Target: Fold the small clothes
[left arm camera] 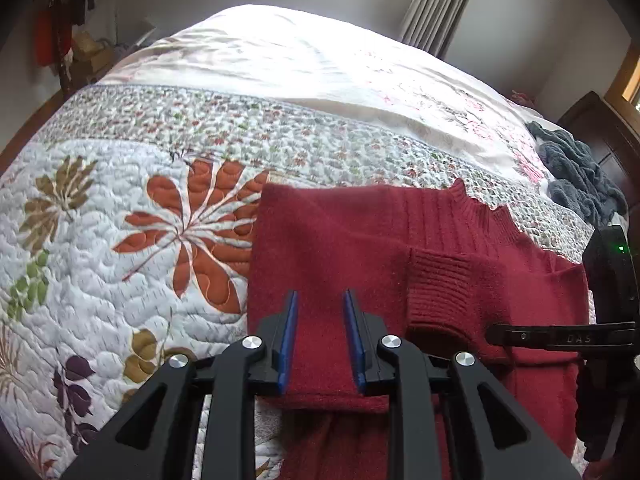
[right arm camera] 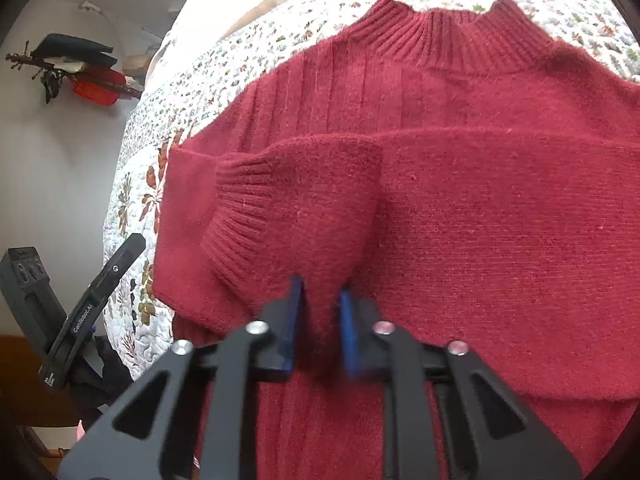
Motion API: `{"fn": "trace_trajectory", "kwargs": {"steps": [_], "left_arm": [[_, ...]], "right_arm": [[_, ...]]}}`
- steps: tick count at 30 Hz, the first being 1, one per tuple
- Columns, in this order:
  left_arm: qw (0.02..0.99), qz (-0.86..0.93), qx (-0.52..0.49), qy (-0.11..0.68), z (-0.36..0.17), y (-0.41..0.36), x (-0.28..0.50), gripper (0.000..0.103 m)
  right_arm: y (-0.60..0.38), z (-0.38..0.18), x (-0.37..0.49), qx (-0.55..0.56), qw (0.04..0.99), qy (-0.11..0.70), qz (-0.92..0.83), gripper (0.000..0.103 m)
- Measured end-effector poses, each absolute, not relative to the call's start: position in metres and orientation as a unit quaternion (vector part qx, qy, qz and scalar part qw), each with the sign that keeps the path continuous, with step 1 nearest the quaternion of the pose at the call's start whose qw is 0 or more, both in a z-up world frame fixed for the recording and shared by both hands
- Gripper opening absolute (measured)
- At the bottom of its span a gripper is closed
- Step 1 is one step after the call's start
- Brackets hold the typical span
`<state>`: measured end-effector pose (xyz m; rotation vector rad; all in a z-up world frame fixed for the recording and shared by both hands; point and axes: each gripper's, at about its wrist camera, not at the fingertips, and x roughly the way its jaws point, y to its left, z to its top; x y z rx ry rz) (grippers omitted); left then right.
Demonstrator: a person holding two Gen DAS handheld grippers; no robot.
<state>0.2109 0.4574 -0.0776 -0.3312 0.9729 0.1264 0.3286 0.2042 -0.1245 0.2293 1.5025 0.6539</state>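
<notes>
My right gripper [right arm camera: 320, 320] has its blue fingers [right arm camera: 295, 320] clenched on a pinch of the sleeve [right arm camera: 304, 208], just behind the ribbed cuff [right arm camera: 236, 216]; the knit puckers up between the pads. My left gripper [left arm camera: 320, 336] stands released, its fingers [left arm camera: 289, 340] apart with a gap between them, hovering over or resting on the folded left side; I cannot tell whether the pads touch the wool.

The red sweater [right arm camera: 480, 240] lies flat on the bed's quilt [left arm camera: 100, 240], collar [right arm camera: 444, 36] away from me, both sides already turned in over the body.

I judge it soft, limp and fairly light, with a fuzzy surface that grips well. It will sag and stretch from a single pinch, so folds need support at two corners. Ribbed cuff, collar and hem are the firmer places to hold; the lower hem corners look best for the next fold.

The hem is hidden beneath both grippers. The sweater's right edge is cut off in the right wrist view, my fingers there are motion-blurred, and the far bed is washed out by window glare. A dark grey fleecy heap [left arm camera: 580, 176] lies near the bed's far edge; what it is I cannot say.
</notes>
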Motion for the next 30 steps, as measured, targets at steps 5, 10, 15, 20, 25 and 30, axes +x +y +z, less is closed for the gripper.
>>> {"fn": "trace_trajectory", "kwargs": {"steps": [5, 10, 15, 20, 25, 30], "left_arm": [[0.871, 0.033, -0.152, 0.467, -0.078, 0.434, 0.221, 0.023], [0.862, 0.023, -0.127, 0.490, -0.097, 0.404, 0.233, 0.023], [0.846, 0.034, -0.118, 0.519, -0.125, 0.395, 0.241, 0.024], [0.844, 0.032, -0.126, 0.520, -0.134, 0.399, 0.241, 0.025], [0.845, 0.030, -0.134, 0.516, -0.121, 0.401, 0.239, 0.025], [0.856, 0.020, -0.143, 0.496, -0.100, 0.397, 0.239, 0.026]], "right_arm": [[0.181, -0.085, 0.327, 0.101, 0.705, 0.632, 0.307, 0.011], [0.148, -0.073, 0.335, 0.081, 0.734, 0.619, 0.268, 0.011], [0.125, -0.110, 0.343, 0.087, 0.724, 0.645, 0.228, 0.012], [0.125, -0.135, 0.342, 0.083, 0.718, 0.656, 0.217, 0.017], [0.124, -0.110, 0.335, 0.042, 0.745, 0.633, 0.204, 0.032], [0.147, -0.071, 0.322, -0.023, 0.775, 0.585, 0.238, 0.045]]}}
